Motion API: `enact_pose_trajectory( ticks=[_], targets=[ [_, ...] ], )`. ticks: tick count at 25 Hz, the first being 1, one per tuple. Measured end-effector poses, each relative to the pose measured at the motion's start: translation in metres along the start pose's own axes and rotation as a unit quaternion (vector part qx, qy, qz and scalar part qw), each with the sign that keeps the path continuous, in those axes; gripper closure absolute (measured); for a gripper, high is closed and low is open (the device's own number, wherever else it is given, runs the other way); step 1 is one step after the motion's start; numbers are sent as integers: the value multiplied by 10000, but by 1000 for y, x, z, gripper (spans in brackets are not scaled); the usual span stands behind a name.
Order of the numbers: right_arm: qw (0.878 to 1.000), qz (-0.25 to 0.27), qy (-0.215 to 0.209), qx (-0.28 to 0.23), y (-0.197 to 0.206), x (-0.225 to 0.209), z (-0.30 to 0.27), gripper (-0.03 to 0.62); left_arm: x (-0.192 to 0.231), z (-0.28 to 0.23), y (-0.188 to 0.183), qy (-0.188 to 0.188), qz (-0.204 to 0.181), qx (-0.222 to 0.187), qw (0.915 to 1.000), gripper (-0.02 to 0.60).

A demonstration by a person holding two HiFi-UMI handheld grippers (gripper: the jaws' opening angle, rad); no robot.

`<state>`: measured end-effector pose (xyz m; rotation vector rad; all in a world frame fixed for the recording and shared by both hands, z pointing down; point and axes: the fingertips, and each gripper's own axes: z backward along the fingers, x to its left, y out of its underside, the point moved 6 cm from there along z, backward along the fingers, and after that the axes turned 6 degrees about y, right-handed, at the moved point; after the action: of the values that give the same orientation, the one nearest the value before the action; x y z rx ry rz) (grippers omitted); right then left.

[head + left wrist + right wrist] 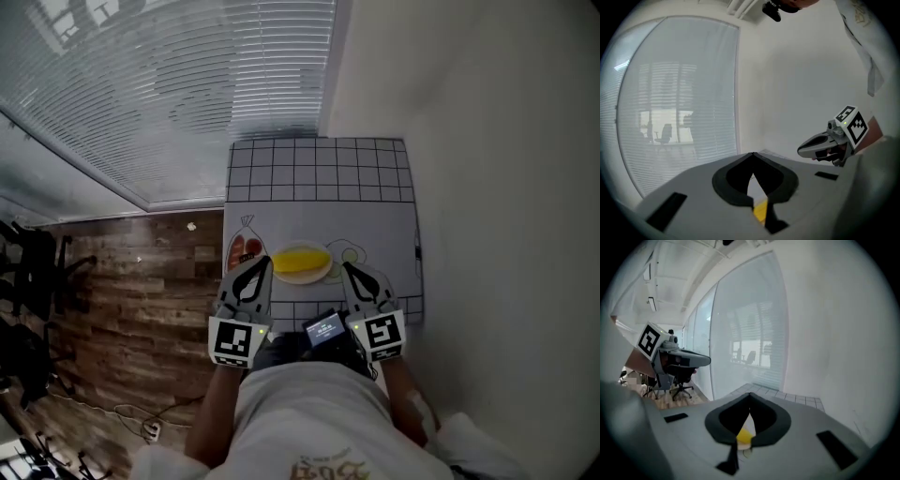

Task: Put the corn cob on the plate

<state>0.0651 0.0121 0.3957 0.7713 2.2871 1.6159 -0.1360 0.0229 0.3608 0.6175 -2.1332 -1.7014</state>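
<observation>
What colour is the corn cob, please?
The corn cob is yellow, clearest in the head view.

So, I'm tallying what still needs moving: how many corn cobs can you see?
1. The corn cob lies on the plate, near the front edge of the table. No other shows, though the nearest strip of the table is partly covered.

The white table [319,216], ruled with a black grid toward 12 o'clock and along its near edge, bears a pale plate [305,278] near 6 o'clock. At the plate's 9 o'clock lies a reddish shape [244,249], print or object unclear, and at its 3 o'clock a faint round outline [351,253].
</observation>
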Motion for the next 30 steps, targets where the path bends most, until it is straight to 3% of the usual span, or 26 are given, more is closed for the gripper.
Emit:
enact_pose_trajectory(
  ticks=[3, 7, 11, 26, 30],
  targets=[
    [9985, -22, 149, -529, -27, -1, 9, 587, 7, 11, -26, -370, -108, -379, 9985, 572],
    [9957, -15, 228, -897, -61, 0, 17, 586, 12, 21, -49, -496, -248, -692, 9961, 572],
    [9951, 385, 277, -870, -71, 0, 19, 588, 11, 22, -51, -539, -288, -771, 9952, 572],
    [9963, 1, 337, -796, -60, -4, 11, 588, 12, 13, -39, -453, -12, -638, 9969, 572],
    [9963, -34, 303, -799, -58, -5, 10, 588, 11, 12, -39, -426, -123, -678, 9967, 572]
  ],
)
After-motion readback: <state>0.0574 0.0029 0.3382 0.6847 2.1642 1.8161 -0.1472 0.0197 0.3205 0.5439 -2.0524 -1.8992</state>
